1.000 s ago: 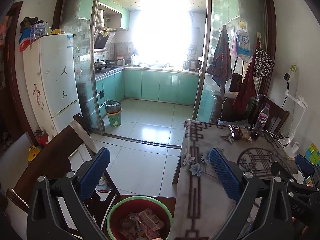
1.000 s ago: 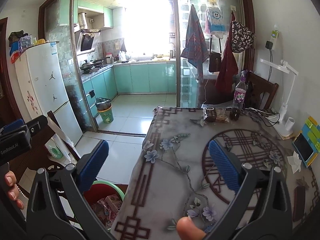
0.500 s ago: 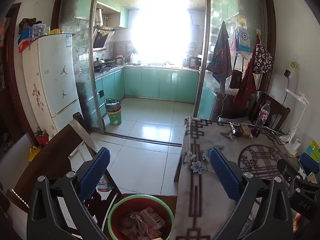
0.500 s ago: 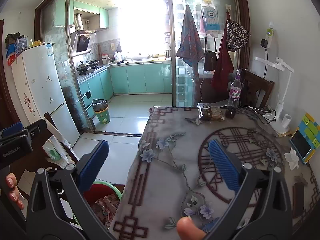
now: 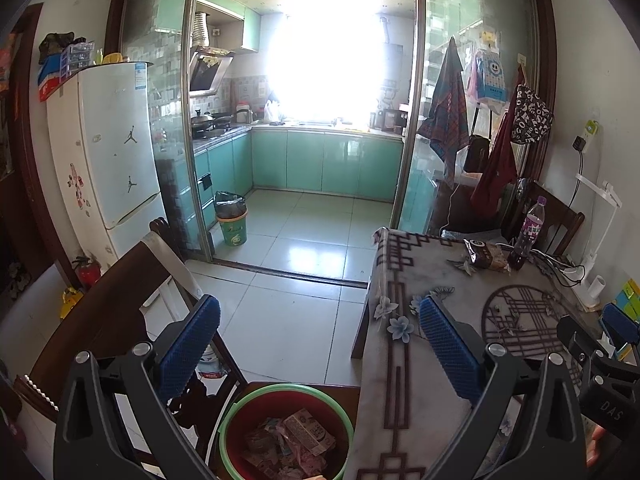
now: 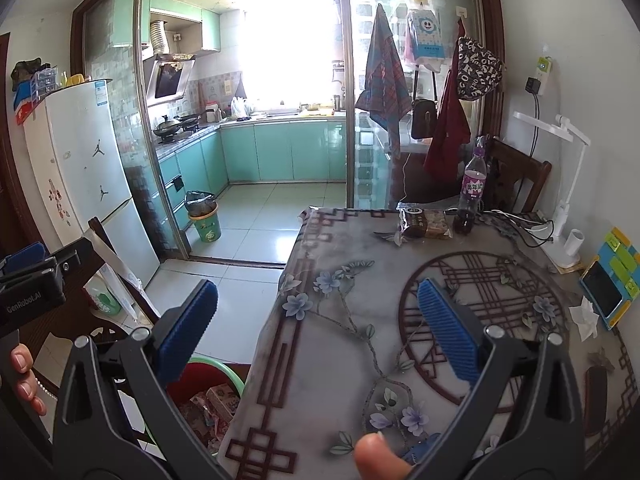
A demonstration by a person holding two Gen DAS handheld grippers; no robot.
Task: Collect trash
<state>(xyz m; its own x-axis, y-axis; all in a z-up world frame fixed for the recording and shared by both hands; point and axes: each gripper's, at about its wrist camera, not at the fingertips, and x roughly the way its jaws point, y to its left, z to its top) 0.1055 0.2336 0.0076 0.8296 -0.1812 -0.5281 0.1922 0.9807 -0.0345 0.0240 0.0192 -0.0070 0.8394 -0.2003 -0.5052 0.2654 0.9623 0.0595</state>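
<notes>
Collected so far: a red bin with a green rim [image 5: 286, 432], standing low beside the near-left edge of the bench [image 6: 320, 360], holds a layer of crumpled wrappers and a small printed carton [image 5: 308, 432]; from this fill the collecting is judged to be partly done. Left hand-held gripper [image 5: 320, 352]: blue pads spread wide, nothing between them, hovering above the bin and the bench edge. Right hand-held gripper [image 6: 318, 328]: likewise spread and empty, held over the patterned bench cloth. Possible trash remaining on the bench: a dark snack wrapper [image 6: 424, 222] at the far edge, lying just beside a plastic bottle [image 6: 472, 188] with a purple label and some dark liquid in the bottom; a crumpled white tissue [image 6: 586, 318] near the right edge, next to a phone in a bright case [image 6: 604, 292]. Whether the wrapper still holds food cannot be told from here; it looks bulky, so it may not be waste at all. Not trash, by judgement: the desk lamp [image 6: 568, 184] and cables [image 6: 520, 228] at the far right. Remaining work, as judged: the tissue is the likeliest next pick, and then any empty packaging at the far edge.
</notes>
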